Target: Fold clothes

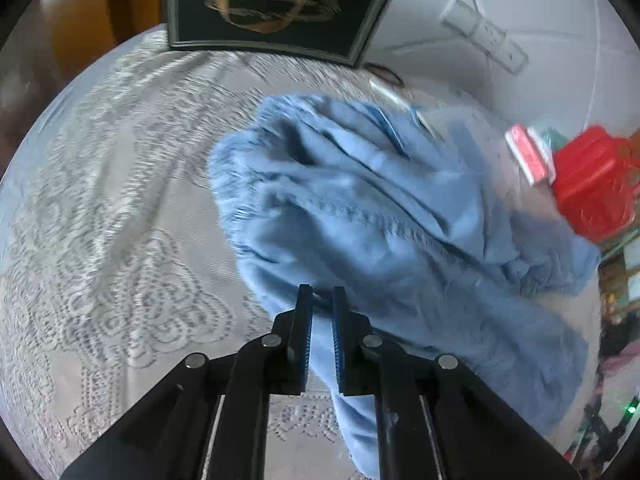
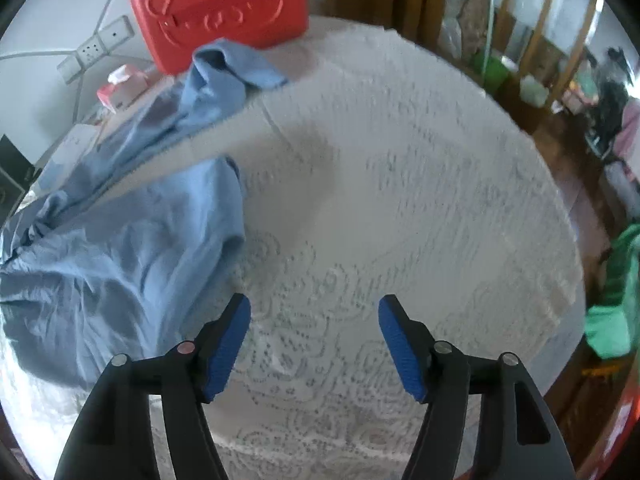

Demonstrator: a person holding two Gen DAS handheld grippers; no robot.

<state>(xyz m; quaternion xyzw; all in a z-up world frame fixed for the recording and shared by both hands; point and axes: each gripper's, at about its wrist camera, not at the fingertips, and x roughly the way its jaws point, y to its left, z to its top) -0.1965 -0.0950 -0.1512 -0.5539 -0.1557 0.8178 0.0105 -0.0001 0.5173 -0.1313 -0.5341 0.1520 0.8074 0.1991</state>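
Note:
A light blue garment (image 1: 384, 216) lies crumpled on a round table with a white lace cloth (image 1: 112, 240). My left gripper (image 1: 322, 294) is shut on a fold of the blue garment at its near edge; cloth hangs down between the blue pads. In the right wrist view the garment (image 2: 120, 256) spreads over the table's left side, with a sleeve (image 2: 224, 68) reaching toward the back. My right gripper (image 2: 315, 308) is open and empty above the bare lace cloth (image 2: 400, 200), just right of the garment's edge.
A red plastic box (image 2: 224, 8) stands at the back of the table, also in the left wrist view (image 1: 592, 184). A pink tissue pack (image 2: 120, 88) lies beside it. A dark framed picture (image 1: 276, 4) leans at the far edge. A power strip (image 1: 484, 32) hangs on the wall.

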